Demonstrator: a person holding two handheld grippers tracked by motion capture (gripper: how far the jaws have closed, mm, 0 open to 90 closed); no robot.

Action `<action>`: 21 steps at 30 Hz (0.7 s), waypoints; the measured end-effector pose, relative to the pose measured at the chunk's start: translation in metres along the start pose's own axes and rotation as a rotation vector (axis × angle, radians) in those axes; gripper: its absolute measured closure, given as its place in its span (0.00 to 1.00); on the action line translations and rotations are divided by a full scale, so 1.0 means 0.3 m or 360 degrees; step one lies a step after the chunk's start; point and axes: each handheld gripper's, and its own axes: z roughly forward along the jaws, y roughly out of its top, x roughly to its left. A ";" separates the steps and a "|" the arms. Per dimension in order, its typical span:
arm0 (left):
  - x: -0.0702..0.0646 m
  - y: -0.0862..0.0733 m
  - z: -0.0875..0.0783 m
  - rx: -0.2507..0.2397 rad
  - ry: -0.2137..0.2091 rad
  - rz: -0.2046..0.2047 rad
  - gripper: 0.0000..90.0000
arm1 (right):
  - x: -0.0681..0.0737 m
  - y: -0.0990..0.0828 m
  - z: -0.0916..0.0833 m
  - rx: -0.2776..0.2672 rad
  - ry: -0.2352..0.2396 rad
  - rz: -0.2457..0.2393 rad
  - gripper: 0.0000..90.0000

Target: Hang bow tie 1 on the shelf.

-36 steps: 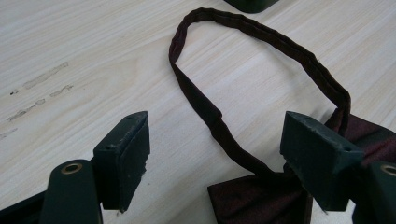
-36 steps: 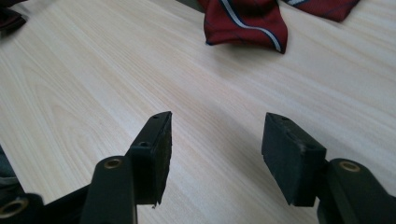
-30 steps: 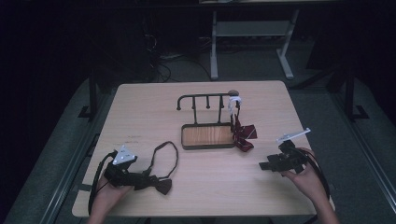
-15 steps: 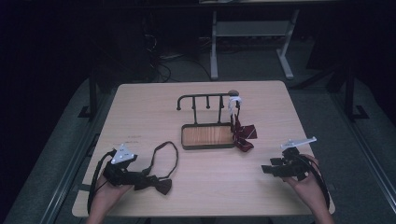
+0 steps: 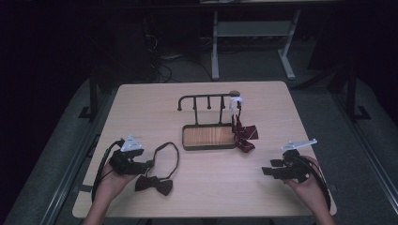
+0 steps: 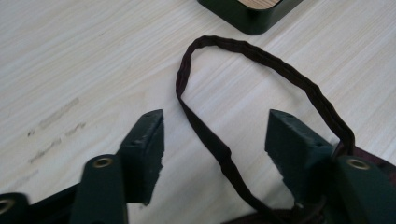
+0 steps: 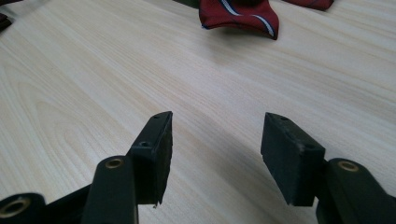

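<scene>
At the frame's lower left, the left gripper (image 6: 212, 140) has its fingers (image 6: 147, 140) apart, just closing around the bow tie's (image 5: 154, 184) strap (image 6: 205, 135); it should pinch squarely. The right gripper (image 7: 215, 149) stands open, empty.

High view: dim room, surroundings near black, only the table (image 5: 202, 126) lit, apparently from above. Low contrast, soft detail, some grain; dark items on the table read as silhouettes. Short, faint shadows under the rack (image 5: 209, 119). No glare. Both gripper views: bright, even light on the wood. Soft shadow on the wood between the right gripper (image 7: 215, 154) jaws. Near jaw bases slightly soft; far edges blur, mild wide-angle stretch at the corners.
</scene>
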 end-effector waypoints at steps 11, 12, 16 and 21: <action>0.041 0.095 0.048 0.0108 -0.0030 0.0036 0.57 | -0.004 -0.004 0.003 -0.0006 -0.0023 -0.0017 0.48; 0.044 0.100 0.055 0.0116 -0.0031 0.0036 0.58 | -0.004 -0.004 0.003 -0.0007 -0.0022 -0.0018 0.48; 0.056 0.114 0.084 0.0154 -0.0035 0.0040 0.59 | -0.005 -0.005 -0.001 -0.0010 -0.0028 -0.0009 0.48; 0.076 0.127 0.127 0.0251 -0.0071 0.0006 0.61 | -0.004 -0.005 0.002 -0.0012 -0.0031 -0.0022 0.48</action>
